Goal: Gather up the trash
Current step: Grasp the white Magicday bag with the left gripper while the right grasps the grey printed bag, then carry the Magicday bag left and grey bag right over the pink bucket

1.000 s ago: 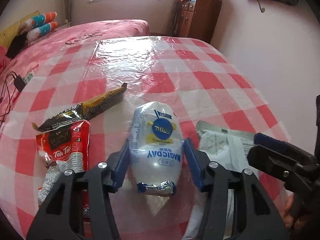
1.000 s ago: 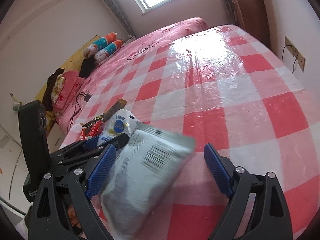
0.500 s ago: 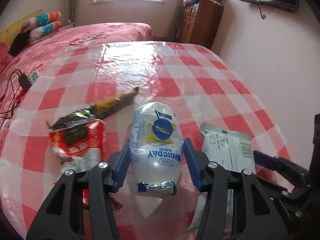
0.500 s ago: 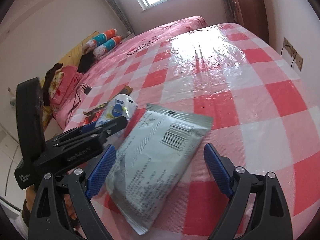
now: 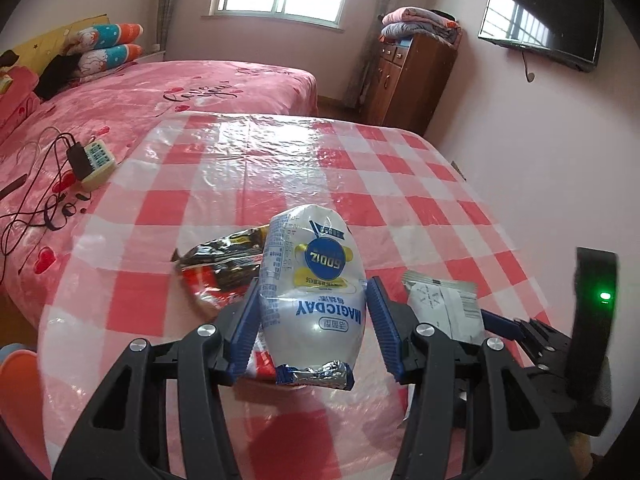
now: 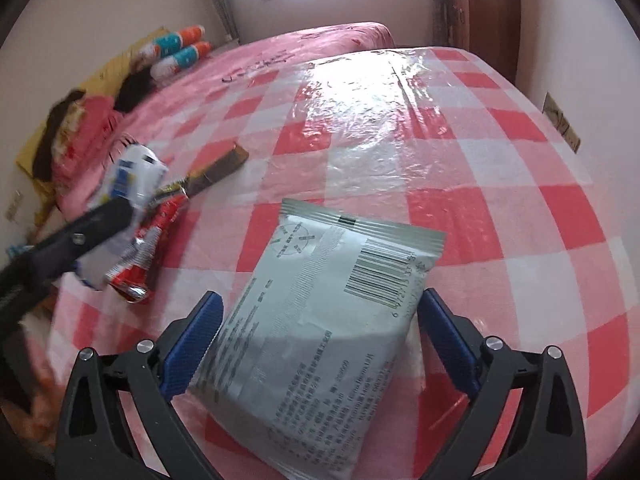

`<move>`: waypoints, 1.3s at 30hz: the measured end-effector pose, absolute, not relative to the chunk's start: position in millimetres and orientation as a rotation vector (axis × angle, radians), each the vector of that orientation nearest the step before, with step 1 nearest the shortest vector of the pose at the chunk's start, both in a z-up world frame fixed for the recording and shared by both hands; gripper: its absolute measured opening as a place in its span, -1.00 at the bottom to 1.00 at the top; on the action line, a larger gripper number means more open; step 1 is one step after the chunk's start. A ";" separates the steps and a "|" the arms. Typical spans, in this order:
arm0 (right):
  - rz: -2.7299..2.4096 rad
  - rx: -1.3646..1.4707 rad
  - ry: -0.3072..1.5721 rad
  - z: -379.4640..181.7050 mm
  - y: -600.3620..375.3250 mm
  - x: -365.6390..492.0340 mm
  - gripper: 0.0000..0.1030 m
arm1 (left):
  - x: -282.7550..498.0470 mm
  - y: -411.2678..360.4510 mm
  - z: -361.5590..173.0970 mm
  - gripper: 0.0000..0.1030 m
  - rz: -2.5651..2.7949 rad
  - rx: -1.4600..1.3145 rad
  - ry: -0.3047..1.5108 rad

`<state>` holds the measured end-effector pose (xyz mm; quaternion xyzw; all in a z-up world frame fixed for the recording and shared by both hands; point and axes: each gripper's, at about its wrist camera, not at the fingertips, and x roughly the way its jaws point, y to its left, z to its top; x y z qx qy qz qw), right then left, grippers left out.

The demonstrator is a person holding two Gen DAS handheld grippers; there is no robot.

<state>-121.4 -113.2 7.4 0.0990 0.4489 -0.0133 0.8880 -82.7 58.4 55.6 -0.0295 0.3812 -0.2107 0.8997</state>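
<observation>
My left gripper (image 5: 312,320) is shut on a puffy white and blue snack packet (image 5: 316,272) and holds it above the red-checked table (image 5: 280,176). The same packet (image 6: 136,176) shows blurred at the left of the right wrist view, in the left gripper's fingers (image 6: 104,220). Behind it lie a black and gold wrapper (image 5: 224,252) and a red wrapper (image 5: 204,284). A flat grey packet (image 6: 340,264) lies on the table between the jaws of my right gripper (image 6: 320,320), which are opening and do not press on it.
A pink bed (image 5: 160,92) borders the table's far and left sides, with a power strip and cables (image 5: 92,156) on it. A wooden cabinet (image 5: 408,76) and a wall television (image 5: 544,28) stand at the back right. Something orange (image 5: 16,364) sits low at the left edge.
My left gripper has risen and drawn back with the white packet. The grey packet has settled flat on the table, and the right jaws have spread wider around it.
</observation>
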 end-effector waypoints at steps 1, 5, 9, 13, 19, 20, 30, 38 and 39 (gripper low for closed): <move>-0.035 0.181 0.938 6.0 -109.9 -119.1 0.91 | -84.3 62.1 56.4 0.04 -0.437 -0.064 0.787; -0.043 0.098 0.940 1.8 -97.7 -114.2 0.86 | -89.0 73.9 57.0 0.04 -0.435 -0.075 0.788; -0.017 0.060 0.921 1.7 -97.1 -116.0 0.62 | -92.9 85.0 54.1 0.04 -0.433 -0.085 0.793; 0.003 0.081 0.909 3.4 -101.3 -119.5 0.55 | -95.6 96.3 52.0 0.04 -0.436 -0.111 0.799; 0.036 0.124 0.889 6.6 -105.0 -122.0 0.50 | -100.8 110.8 49.1 0.04 -0.449 -0.149 0.805; 0.039 0.126 0.887 8.2 -103.5 -122.8 0.50 | -102.0 113.4 48.9 0.04 -0.451 -0.156 0.804; 0.078 0.140 0.848 35.6 -89.5 -123.7 0.50 | -110.9 141.4 51.7 0.04 -0.435 -0.207 0.781; 0.218 0.156 0.829 64.8 -49.8 -113.0 0.50 | -119.5 177.9 55.5 0.04 -0.381 -0.254 0.758; 0.244 0.153 0.828 68.2 -41.7 -109.7 0.50 | -120.6 184.9 55.3 0.04 -0.366 -0.259 0.756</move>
